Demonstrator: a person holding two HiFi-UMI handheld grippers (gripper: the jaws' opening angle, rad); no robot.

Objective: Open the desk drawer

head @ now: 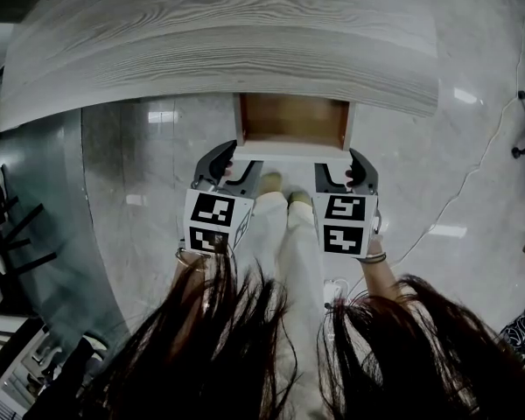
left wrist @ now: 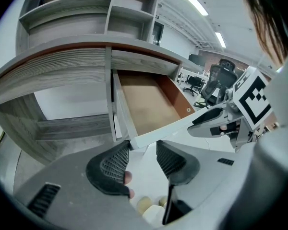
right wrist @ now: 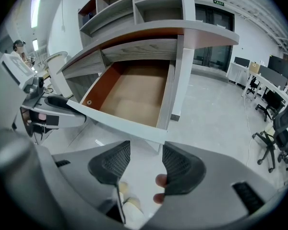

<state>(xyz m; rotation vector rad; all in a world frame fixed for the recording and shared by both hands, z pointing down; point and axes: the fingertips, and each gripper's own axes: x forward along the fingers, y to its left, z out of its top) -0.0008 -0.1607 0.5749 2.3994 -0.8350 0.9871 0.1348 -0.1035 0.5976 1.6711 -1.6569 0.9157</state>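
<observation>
Drawer (head: 293,119) stands open, brown boxy interior under grey woodgrain desk (head: 219,42).

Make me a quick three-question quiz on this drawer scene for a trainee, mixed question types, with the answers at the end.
1. True or false: the desk drawer is pulled out from under the desktop.
2. Multiple choice: what shows inside the drawer? A) a stack of papers B) only its bare brown bottom C) a mug
3. Fill in the blank: the jaws of the left hand-held gripper and of the right hand-held gripper stand ____, clamped on nothing, each near a corner of the drawer front.

Key: 1 true; 2 B; 3 apart.
</observation>
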